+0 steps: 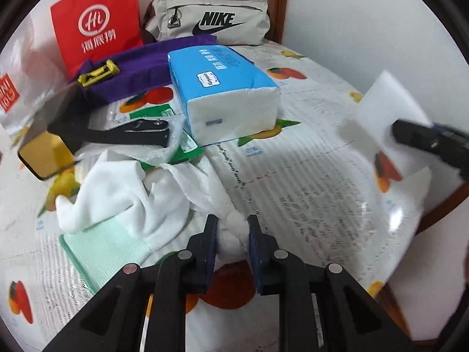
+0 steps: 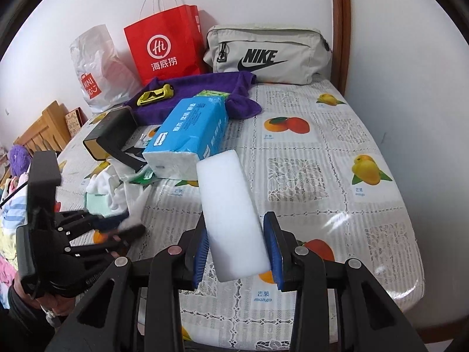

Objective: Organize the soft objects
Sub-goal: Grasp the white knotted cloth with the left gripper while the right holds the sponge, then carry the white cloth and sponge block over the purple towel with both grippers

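Note:
My left gripper is shut on a bunched end of white cloth. The rest of the cloth lies crumpled on the fruit-print tablecloth, partly over a mint-green cloth. My right gripper is shut on a white foam block and holds it above the table. The block appears blurred at the right edge of the left wrist view. In the right wrist view the left gripper is low at the left, held by a hand. A blue tissue pack and a purple towel lie further back.
A red paper bag, a beige Nike pouch and a plastic shopping bag stand against the wall. A black-and-gold box, a black tool and a yellow clip lie at the left. The table's right edge is close.

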`<state>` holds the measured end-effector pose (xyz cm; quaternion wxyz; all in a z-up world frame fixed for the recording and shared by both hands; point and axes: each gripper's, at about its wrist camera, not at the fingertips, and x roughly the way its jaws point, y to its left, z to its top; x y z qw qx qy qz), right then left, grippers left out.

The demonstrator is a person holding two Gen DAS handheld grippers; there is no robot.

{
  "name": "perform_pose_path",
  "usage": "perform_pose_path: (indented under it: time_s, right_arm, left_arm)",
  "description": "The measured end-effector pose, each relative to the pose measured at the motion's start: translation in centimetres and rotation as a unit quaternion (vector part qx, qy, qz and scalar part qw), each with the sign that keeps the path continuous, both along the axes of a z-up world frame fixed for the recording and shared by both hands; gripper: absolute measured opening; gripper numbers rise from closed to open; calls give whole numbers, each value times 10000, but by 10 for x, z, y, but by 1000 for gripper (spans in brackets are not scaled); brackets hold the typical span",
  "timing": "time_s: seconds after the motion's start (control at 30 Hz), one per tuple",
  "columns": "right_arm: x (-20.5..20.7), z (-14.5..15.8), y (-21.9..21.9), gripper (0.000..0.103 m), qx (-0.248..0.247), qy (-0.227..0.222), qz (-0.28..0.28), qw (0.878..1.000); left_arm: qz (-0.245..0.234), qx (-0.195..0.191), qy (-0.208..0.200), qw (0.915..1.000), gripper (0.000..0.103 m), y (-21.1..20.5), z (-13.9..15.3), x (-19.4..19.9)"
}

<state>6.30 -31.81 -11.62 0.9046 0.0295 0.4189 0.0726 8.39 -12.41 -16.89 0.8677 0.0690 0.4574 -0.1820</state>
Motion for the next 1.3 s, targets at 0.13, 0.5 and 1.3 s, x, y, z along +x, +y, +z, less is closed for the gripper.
perform_pose_path:
  time_s: [0.13, 0.5, 1.3]
  right_arm:
    - [2, -3, 5, 36, 9, 56, 67, 10000]
    - [9, -19, 39, 36, 112, 330, 484, 9982]
    - [46, -7, 79, 36, 127, 468, 792, 9957]
  left_arm:
    - [1, -38, -253, 9997, 19, 9, 16, -7]
    - [523, -801, -515, 9941, 19, 83, 67, -11]
    - [1708, -771, -140, 9822, 19, 182, 65, 41]
